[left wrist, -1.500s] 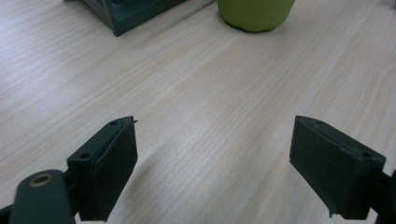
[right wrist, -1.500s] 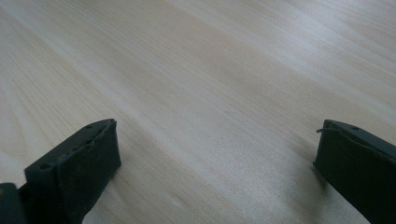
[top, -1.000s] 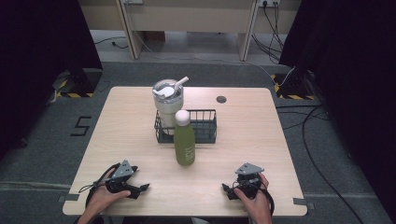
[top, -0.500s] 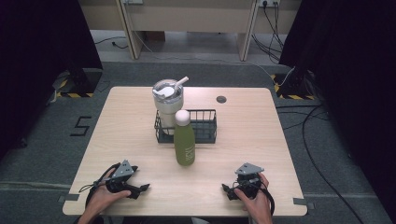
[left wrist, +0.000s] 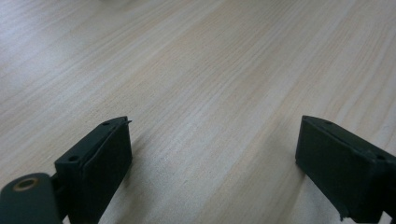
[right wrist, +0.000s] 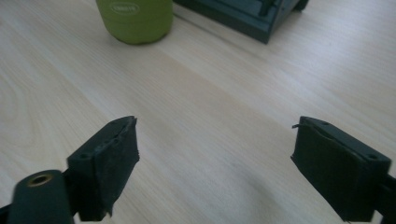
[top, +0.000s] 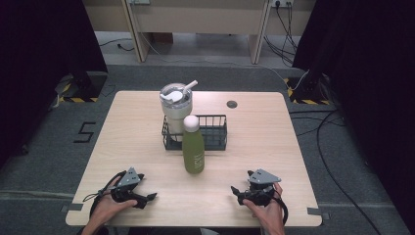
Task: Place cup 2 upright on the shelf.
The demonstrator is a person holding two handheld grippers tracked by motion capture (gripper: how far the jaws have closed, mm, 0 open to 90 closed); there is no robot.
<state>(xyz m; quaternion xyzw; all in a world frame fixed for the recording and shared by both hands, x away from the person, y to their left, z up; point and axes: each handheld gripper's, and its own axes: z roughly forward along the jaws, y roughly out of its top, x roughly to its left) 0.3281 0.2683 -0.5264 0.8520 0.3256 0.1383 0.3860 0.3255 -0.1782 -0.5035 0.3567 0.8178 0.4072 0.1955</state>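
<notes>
While the bottle (top: pixel 194 152) stands tall at mid-frame near the basket (top: pixel 218 133), a hasty sideways grab could topple it. The left gripper (top: pixel 147 198) jaws gape empty, and the right gripper (top: pixel 237 192) jaws, still apart, have just been closing on nothing.

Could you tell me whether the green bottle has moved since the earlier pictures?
No. The green bottle stands just in front of the wire basket, as before.
</notes>
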